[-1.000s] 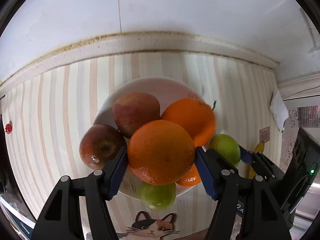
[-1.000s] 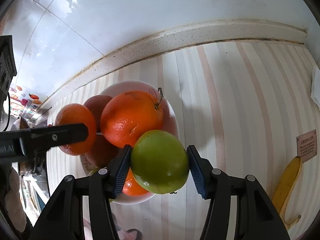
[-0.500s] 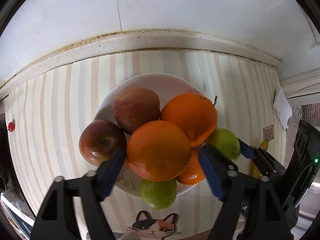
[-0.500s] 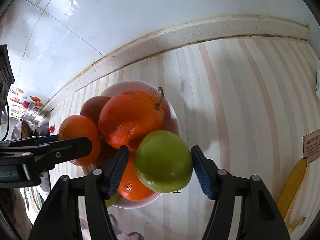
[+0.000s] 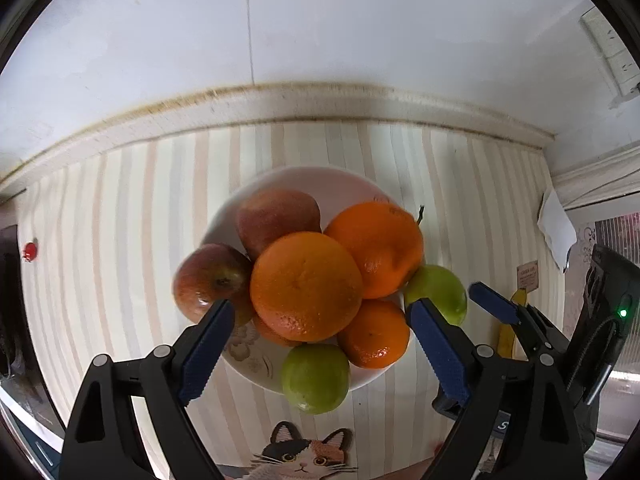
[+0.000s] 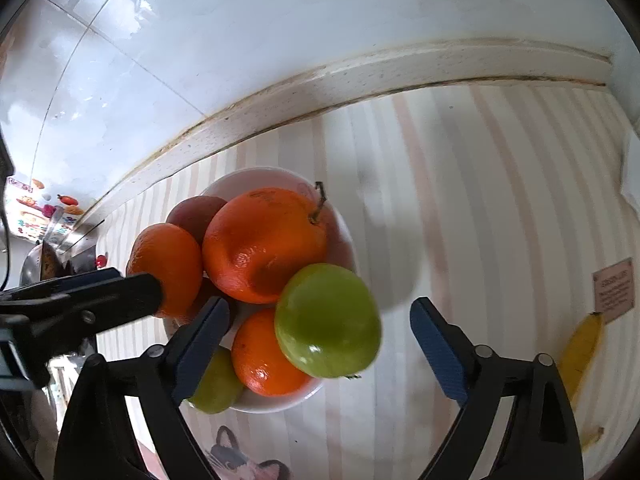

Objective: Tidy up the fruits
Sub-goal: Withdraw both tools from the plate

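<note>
A striped cloth (image 5: pixel 120 216) in cream and pale pink covers the counter, which runs back to a speckled ledge and white wall tiles (image 5: pixel 320 32) across the top of both views.

At the bottom of the left wrist view, the left gripper (image 5: pixel 316 330) has its blue-padded jaws opening, spread to either side of a big orange (image 5: pixel 306 286) that sits on top of the fruit pile; neither pad touches it. In the right wrist view, the right gripper (image 6: pixel 320 334) is likewise opening, with a green apple (image 6: pixel 328 320) between its pads and clear gaps on both sides. That apple rests at the lower right edge of the pile.

Both fruits belong to a heap in a white bowl (image 5: pixel 344 184) at the centre of the frames. Around the top orange lie a second large orange (image 5: pixel 378 250) with a stem to its upper right, a smaller orange (image 5: pixel 374 334) below it, two red apples (image 5: pixel 210 280) to the left and upper left, and another green apple (image 5: pixel 316 378) at the bowl's near rim.

Farther out, a banana (image 6: pixel 578 354) lies on the cloth at the lower right of the right view, beside a small printed card (image 6: pixel 614 290). A cat picture (image 5: pixel 304 454) shows on the cloth at the bottom centre of the left view.
</note>
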`<action>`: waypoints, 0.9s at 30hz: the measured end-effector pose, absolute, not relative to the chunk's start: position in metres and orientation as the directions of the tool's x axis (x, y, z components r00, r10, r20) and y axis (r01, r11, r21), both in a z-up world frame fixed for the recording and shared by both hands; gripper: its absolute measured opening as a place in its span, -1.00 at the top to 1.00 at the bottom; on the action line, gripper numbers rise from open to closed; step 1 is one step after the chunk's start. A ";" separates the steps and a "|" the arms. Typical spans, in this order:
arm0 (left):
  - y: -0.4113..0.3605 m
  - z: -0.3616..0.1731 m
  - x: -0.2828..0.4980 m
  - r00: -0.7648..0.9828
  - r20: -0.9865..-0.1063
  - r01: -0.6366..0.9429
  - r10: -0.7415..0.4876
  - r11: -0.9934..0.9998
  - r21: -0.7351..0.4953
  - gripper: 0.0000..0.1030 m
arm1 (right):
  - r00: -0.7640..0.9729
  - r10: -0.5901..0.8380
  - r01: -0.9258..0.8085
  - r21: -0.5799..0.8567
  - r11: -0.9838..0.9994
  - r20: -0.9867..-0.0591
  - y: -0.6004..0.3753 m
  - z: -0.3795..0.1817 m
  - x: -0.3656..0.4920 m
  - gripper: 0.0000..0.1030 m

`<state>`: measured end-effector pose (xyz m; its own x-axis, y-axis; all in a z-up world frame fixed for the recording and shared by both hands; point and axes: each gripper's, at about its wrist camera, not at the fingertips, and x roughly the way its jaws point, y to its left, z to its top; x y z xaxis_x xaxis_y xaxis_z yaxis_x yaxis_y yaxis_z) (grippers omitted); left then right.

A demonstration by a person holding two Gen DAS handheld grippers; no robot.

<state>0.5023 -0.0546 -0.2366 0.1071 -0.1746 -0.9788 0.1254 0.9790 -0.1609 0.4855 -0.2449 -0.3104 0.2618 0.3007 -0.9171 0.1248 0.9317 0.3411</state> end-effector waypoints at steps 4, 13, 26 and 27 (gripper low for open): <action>-0.052 -0.212 0.490 0.207 -0.969 0.125 -0.139 0.986 -0.114 -0.76 | 0.285 0.245 0.110 0.285 0.952 -0.927 -0.246 -0.291 0.476 -0.87; -0.033 -0.194 0.442 0.298 -0.950 0.085 -0.091 0.994 -0.069 -0.75 | 0.325 0.172 0.059 0.201 0.978 -0.930 -0.231 -0.247 0.443 -0.87; -0.006 -0.155 0.367 0.377 -0.922 0.059 -0.092 0.995 -0.076 -0.75 | 0.409 0.182 0.014 0.206 0.979 -0.894 -0.210 -0.184 0.369 -0.87; -0.005 -0.151 0.363 0.382 -0.919 0.060 -0.096 0.995 -0.079 -0.75 | 0.416 0.189 0.012 0.214 0.977 -0.889 -0.210 -0.179 0.366 -0.87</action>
<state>0.3631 -0.0049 -0.1506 0.3823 -0.0962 -0.9190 0.0596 0.9951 -0.0794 0.3655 -0.2096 -0.1787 0.4165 0.1892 -0.8892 0.0124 0.9768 0.2136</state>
